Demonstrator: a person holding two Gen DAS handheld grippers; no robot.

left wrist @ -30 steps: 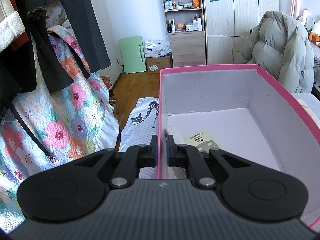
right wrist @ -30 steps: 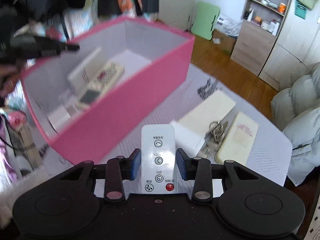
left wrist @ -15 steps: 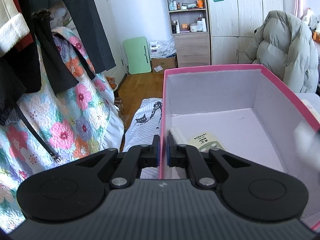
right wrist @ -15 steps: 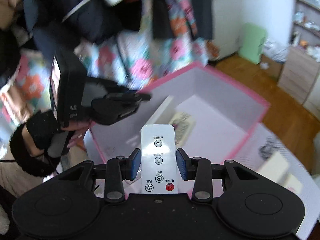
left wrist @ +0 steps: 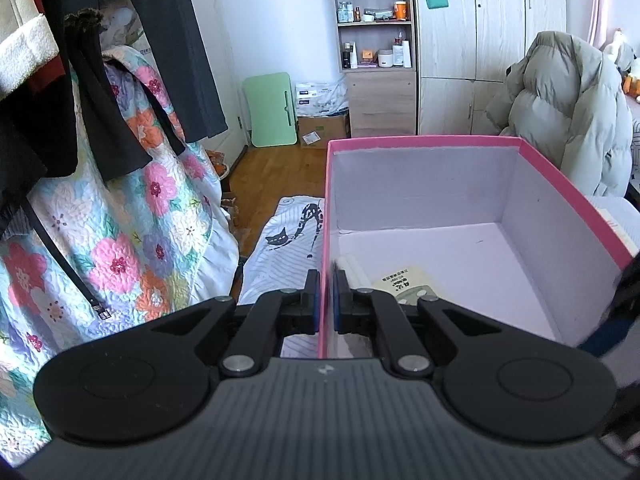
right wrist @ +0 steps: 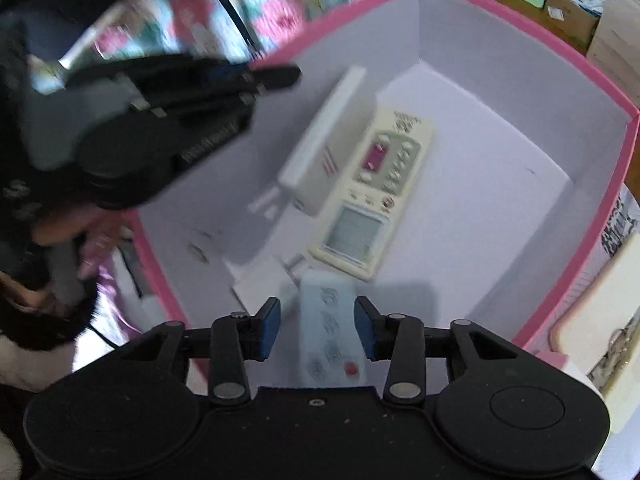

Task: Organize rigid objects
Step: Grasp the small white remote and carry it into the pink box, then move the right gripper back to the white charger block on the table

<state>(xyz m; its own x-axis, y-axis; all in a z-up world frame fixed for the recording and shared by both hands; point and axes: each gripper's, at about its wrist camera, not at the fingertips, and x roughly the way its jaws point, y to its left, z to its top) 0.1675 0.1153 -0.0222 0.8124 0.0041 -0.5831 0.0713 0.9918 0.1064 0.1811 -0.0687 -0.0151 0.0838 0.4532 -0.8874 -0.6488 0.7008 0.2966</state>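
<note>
Right gripper (right wrist: 317, 323) jaws just opened; white remote (right wrist: 330, 332) blurred, over pink box (right wrist: 580, 264).

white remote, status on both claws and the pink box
Left claw shut on the pink box wall. Right claw just opened, white remote loose between its pads, over the box. Cream remote already inside; nothing blocking.

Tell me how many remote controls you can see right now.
2. A cream remote lies on the floor of the pink box. A white remote sits blurred between the right gripper's open jaws, above the box. Others may be hidden.
</note>
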